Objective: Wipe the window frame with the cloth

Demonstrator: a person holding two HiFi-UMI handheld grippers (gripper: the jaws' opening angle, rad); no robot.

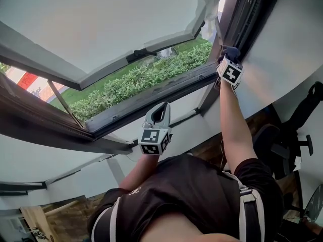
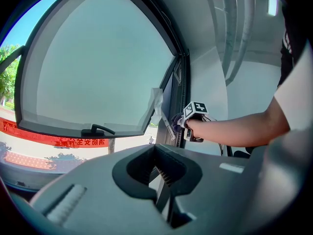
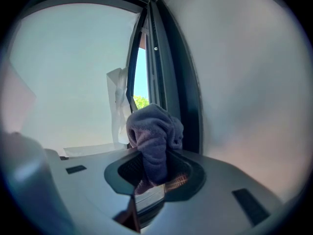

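Head view: cloth (image 1: 232,50) mostly hidden behind right claw (image 1: 228,58).

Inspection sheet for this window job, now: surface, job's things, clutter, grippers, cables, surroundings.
Surface: dark window frame; its sash stands open outward.
Job's things: purple-grey cloth, bunched, at the frame's upright next to the wall.
Clutter: white film flap hanging at the sash corner.
Grippers: right hand-held gripper shut on the cloth, up at the frame; left hand-held gripper shut, nothing between its jaws, apart from the frame.
Cables: a thin cable seems to hang under the right forearm.
Surroundings: hedge outside; office chair indoors.
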